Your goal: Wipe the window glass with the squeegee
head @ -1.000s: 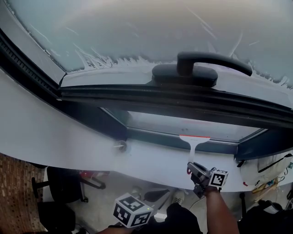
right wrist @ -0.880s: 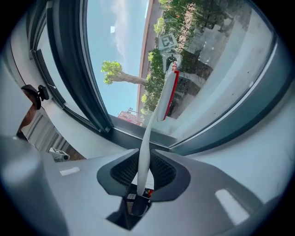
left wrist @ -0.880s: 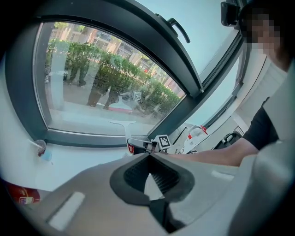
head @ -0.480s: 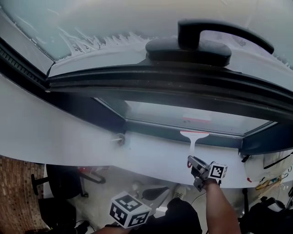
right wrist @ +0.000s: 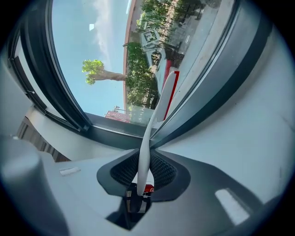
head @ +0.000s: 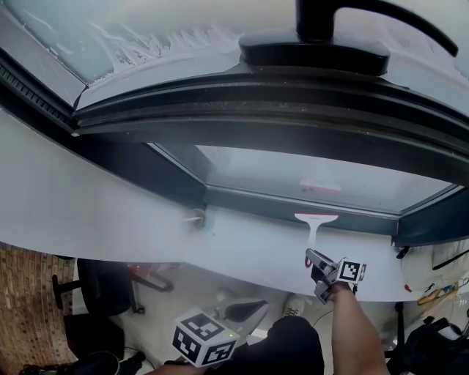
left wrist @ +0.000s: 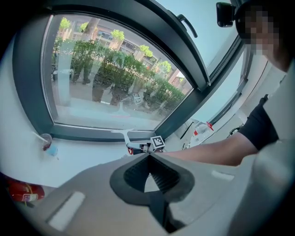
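A white squeegee (head: 314,223) with a red blade edge stands upright against the bottom of the window glass (head: 308,176). My right gripper (head: 320,272) is shut on its handle just below the sill. In the right gripper view the white handle (right wrist: 146,147) runs up from between the jaws to the blade (right wrist: 168,92) at the glass. My left gripper (head: 204,338) hangs low at the bottom of the head view, far from the window. Its jaws (left wrist: 148,156) are pressed together with nothing between them. The squeegee (left wrist: 122,134) and right gripper (left wrist: 146,146) show small in the left gripper view.
A dark window frame (head: 293,110) with a black handle (head: 352,22) juts out above the glass. A white sill (head: 146,234) runs below, with a small cup (left wrist: 46,140) on it at the left. A spray bottle (left wrist: 201,130) stands at the right. Chairs (head: 102,293) sit on the floor below.
The head view has tilted, so the window handle has slid up to the frame's top. The squeegee and right gripper have kept their place at the bottom of the glass.
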Available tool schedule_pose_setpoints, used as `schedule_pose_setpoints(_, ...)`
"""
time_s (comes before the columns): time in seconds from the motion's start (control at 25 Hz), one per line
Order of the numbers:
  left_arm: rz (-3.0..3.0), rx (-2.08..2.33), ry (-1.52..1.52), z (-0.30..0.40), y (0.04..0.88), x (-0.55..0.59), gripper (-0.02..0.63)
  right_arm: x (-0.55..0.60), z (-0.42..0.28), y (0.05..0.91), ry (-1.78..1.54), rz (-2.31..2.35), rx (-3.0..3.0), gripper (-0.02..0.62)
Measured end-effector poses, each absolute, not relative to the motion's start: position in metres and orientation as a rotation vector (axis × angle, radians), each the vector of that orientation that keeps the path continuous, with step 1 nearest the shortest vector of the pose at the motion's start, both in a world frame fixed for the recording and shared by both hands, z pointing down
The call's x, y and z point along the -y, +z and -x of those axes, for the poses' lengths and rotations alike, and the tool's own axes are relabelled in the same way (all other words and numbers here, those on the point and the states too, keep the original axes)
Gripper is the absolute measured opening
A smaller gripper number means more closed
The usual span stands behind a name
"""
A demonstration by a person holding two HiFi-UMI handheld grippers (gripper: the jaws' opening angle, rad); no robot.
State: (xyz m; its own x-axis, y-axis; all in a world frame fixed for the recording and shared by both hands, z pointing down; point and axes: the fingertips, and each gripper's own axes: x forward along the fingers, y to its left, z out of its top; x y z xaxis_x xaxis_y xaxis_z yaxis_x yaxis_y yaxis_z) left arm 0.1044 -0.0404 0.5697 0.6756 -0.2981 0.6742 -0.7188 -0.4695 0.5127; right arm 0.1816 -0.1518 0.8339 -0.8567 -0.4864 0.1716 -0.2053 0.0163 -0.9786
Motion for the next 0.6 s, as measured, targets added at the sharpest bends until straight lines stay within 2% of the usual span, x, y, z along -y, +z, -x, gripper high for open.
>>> schedule_pose_setpoints(0.24, -2.081, 0.794, 0.637, -0.104, 0.562, 0.040, 0.001, 0.150, -0.182, 0.829, -1.940, 0.732, -2.056, 0.098)
schedule_pose_setpoints(0.6, -2.112, 0.806, 0.609, -0.107, 0.519, 0.036, 0.001, 0.143, -0.194, 0.761, -1.845, 0.756, -2.092, 0.097)
